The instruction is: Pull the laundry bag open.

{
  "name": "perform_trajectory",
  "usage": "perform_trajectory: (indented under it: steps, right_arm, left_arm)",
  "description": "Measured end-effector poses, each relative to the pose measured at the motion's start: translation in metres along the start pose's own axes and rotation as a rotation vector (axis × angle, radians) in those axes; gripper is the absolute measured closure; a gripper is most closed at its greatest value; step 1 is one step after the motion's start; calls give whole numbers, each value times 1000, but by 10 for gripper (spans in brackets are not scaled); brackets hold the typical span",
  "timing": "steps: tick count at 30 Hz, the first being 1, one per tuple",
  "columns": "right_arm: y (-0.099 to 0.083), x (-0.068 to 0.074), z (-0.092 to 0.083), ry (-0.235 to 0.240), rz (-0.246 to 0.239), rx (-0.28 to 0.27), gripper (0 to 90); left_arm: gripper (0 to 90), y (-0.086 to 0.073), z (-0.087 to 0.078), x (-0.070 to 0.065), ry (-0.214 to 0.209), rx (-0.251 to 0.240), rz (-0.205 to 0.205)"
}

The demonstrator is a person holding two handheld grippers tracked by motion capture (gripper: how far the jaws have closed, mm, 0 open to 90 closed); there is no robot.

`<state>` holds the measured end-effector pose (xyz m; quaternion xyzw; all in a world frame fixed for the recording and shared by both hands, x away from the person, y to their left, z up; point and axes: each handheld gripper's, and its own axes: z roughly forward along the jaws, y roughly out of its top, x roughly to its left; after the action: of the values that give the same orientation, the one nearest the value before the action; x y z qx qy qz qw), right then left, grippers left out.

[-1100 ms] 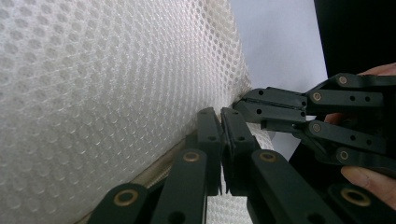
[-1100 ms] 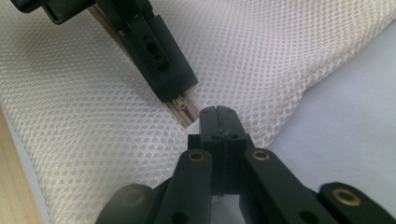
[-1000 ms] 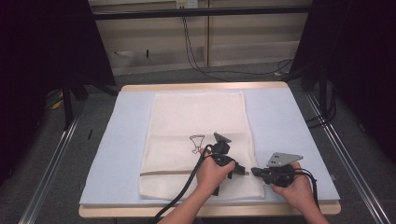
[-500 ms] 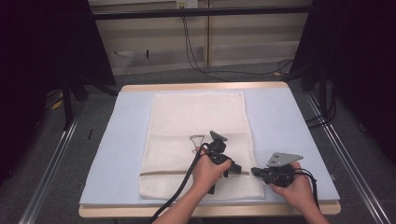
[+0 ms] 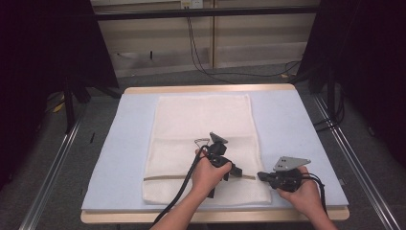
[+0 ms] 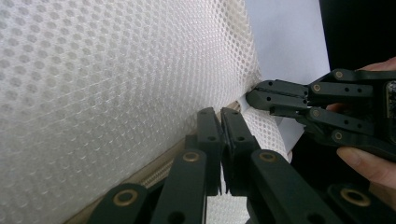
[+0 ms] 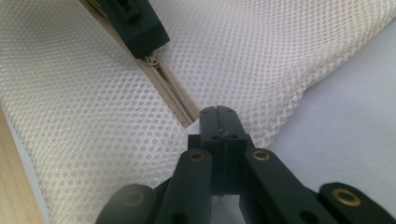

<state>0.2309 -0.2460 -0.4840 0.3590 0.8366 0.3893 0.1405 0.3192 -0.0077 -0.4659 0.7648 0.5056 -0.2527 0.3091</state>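
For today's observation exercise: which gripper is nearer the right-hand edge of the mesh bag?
Right. The right gripper is shut on the mesh bag at that edge; the left gripper is shut farther in, on the zip.

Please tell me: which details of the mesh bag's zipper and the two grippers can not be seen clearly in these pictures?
- Zipper pull: right gripper view, hidden under left gripper.
- What right gripper pinches: its shut jaws cover the mesh bag edge.
- Zipper: high view, too small to tell whether open.
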Motion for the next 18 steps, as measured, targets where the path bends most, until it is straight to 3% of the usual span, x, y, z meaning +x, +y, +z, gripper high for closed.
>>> perform_trajectory:
  steps: [4, 10, 11, 16, 18]
  right_arm:
    - [0, -1, 0, 5, 3, 1, 900]
    - [0, 0, 0, 1, 0, 6, 900]
    - [0, 0, 0, 2, -5, 3, 900]
    - [0, 0, 0, 0, -6, 3, 900]
    - [0, 0, 0, 2, -6, 3, 900]
  left_arm:
    - [875, -1, -2, -1, 7, -1, 18]
    - [875, 0, -4, 1, 16, 3, 14]
    - [875, -1, -4, 1, 1, 7, 8]
    - [875, 0, -8, 1, 24, 8, 21]
    - [875, 0, -10, 3, 12, 13, 12]
